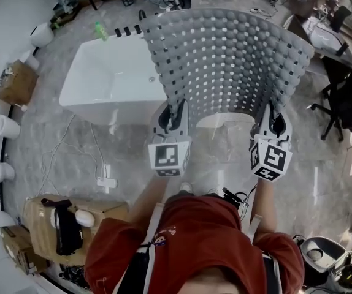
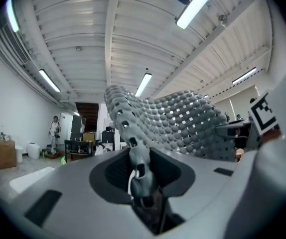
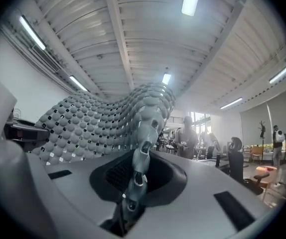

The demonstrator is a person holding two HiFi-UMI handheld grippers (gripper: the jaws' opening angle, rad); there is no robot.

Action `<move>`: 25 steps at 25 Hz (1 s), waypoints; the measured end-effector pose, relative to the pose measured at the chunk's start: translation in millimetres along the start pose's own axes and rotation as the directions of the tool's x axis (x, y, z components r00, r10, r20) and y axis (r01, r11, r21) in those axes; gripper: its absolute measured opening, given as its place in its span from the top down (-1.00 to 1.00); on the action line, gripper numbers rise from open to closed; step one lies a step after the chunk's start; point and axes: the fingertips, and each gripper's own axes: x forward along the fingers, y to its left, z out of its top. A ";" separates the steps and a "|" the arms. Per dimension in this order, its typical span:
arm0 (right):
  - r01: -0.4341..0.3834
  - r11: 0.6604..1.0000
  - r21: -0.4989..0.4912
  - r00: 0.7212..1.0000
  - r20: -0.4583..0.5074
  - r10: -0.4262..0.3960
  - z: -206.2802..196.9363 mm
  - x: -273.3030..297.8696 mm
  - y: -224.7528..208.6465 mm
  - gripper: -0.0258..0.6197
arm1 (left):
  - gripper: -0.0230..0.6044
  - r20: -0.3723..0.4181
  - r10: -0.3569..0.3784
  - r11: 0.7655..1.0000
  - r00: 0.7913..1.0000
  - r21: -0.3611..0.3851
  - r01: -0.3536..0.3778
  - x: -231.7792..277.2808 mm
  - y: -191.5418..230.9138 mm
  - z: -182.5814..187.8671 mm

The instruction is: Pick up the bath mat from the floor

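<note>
Head view: mat [image 1: 225, 60] is up, spread in the air over the tub [image 1: 111, 78], and looks clear of the floor. Left gripper [image 1: 175, 117] and right gripper [image 1: 274, 122] hold its near corners.
Left gripper view: jaws pinch the mat edge.
Right gripper view: same, clamped on the edge.
Pickup looks basically done.

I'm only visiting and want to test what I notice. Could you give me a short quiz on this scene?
1. True or false: the bath mat is a solid sheet without holes.
2. How many grippers hold the mat? A) none B) one C) two
3. Which white fixture shows left of the mat in the head view?

Key: 1 false, it is full of holes. 2 C, the left gripper and right gripper each have fingers shut on its edge. 3 the bathtub.
</note>
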 end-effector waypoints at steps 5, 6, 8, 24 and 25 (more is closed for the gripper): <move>0.002 1.000 0.008 0.989 0.145 -0.003 44.0 -1.8 -1.4 0.76 | 0.58 0.128 0.057 0.998 0.990 -0.005 -0.057 -8.1 7.3 44.6; 0.003 1.000 0.011 0.985 0.175 -0.005 50.8 -3.5 -1.0 0.76 | 0.58 0.157 0.071 0.997 0.985 -0.015 -0.070 -11.4 8.9 53.5; 0.002 1.000 0.015 0.975 0.223 -0.005 60.6 -7.6 1.1 0.76 | 0.58 0.203 0.092 0.996 0.975 -0.012 -0.092 -18.6 11.7 65.8; -0.008 1.000 0.020 0.975 0.222 0.003 55.8 -8.5 6.4 0.75 | 0.58 0.205 0.120 0.992 0.971 0.003 -0.123 -27.3 16.6 61.1; -0.011 1.000 0.018 0.976 0.219 0.006 55.5 -7.7 6.0 0.75 | 0.58 0.204 0.121 0.992 0.972 0.008 -0.125 -26.8 16.0 61.1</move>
